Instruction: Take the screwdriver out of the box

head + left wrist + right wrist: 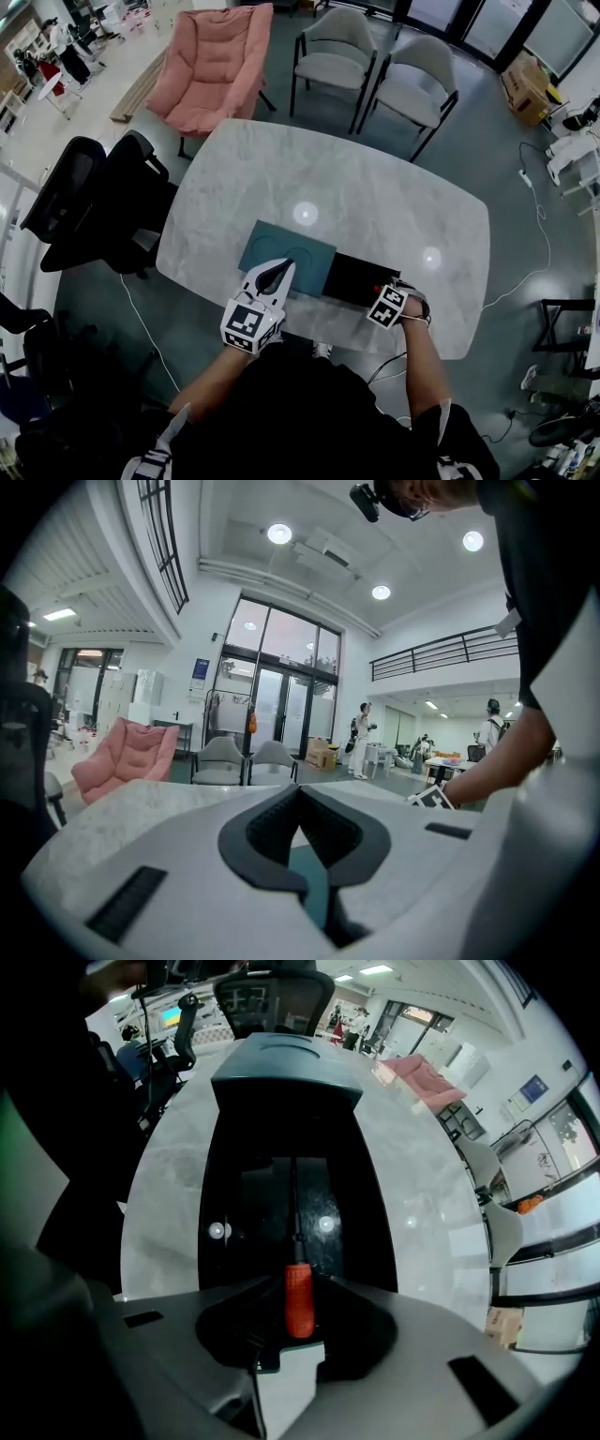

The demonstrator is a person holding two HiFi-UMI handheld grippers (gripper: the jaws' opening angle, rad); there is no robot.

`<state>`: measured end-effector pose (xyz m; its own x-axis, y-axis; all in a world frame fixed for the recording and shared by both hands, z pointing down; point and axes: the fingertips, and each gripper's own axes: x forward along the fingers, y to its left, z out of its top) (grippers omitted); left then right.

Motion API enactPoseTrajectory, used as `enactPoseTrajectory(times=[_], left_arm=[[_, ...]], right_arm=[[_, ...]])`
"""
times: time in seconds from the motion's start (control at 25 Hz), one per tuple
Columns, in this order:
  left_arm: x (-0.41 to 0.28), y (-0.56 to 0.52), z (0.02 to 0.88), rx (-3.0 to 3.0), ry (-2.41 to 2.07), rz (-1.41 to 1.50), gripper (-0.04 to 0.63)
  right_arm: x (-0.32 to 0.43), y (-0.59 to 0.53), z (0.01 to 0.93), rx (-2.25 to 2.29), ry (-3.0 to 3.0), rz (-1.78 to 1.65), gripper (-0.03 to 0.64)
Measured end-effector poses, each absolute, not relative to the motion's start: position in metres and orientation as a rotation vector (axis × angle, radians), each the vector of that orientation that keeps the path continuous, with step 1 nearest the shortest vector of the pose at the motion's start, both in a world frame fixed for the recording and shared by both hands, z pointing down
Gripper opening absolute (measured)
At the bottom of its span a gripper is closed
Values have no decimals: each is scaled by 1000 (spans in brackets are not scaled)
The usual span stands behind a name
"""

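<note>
The screwdriver (298,1299) has a red handle and a thin dark shaft, and it lies lengthwise on the floor of the open black box (234,1180). In the head view the box (354,277) sits near the table's front edge, and only a red speck of the handle shows. My right gripper (298,1286) points down into the box. Its jaws stand either side of the red handle, with a gap on each side. My left gripper (284,267) hovers over the teal lid (281,251) beside the box, fingertips together and holding nothing.
The marble table (375,187) is oval, with its front edge just under my hands. A black office chair (103,202) stands at its left. Beyond the table are a pink armchair (216,61) and two grey chairs (375,70). People stand far off in the room.
</note>
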<state>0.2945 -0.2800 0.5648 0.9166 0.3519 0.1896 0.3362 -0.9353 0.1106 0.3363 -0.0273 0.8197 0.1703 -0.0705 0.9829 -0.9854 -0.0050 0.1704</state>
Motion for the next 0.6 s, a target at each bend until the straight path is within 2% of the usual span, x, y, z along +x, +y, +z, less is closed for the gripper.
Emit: enactPoseTrajectory(times=[0.32,0.6], left_arm=[[291,-280,566,2993,549,326,6],[291,-273,565,2986,567,314,6]], right_arm=[[336,-29,819,1408,-1121,1046,114],[336,-42,777,1685,-1088,914,114]])
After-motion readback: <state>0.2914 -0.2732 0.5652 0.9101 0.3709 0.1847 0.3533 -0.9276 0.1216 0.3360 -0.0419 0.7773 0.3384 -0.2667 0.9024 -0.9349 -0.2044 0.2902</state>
